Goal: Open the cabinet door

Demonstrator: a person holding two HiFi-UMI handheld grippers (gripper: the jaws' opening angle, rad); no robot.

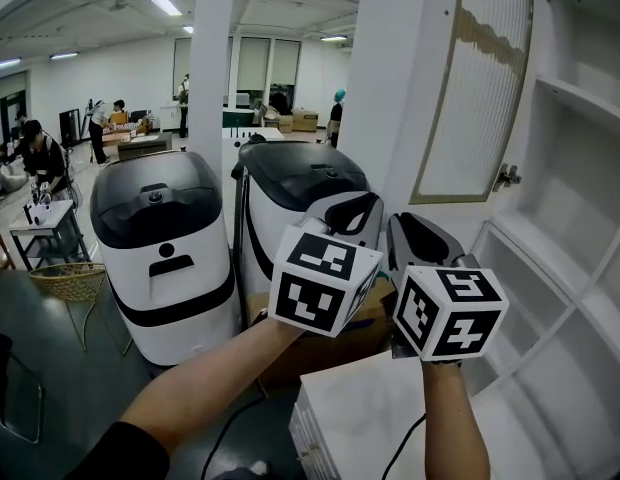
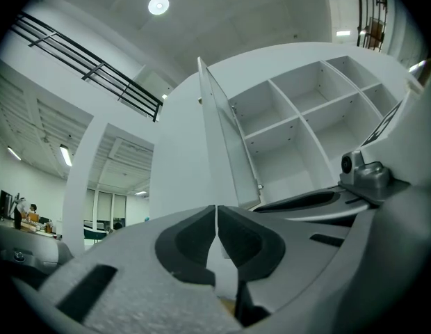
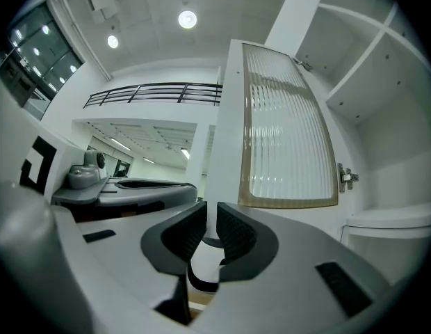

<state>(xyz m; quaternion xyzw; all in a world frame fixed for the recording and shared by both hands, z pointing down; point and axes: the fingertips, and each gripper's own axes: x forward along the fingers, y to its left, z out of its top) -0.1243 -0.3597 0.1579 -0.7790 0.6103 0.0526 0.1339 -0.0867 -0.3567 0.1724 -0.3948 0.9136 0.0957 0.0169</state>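
Note:
The white cabinet door with a ribbed glass panel stands swung open to the left of the bare white shelves. In the right gripper view the door rises just ahead, hinge at its right edge. The left gripper view shows the door edge-on beside the shelf compartments. My left gripper is below the door, jaws pressed together, holding nothing. My right gripper hangs beside it under the door's lower edge, jaws almost together with a thin gap and nothing between. Neither touches the door.
Two black-and-white machines stand on the floor at left, by a white column. A cardboard box and a white marbled top lie below my hands. A wicker basket and people are further left.

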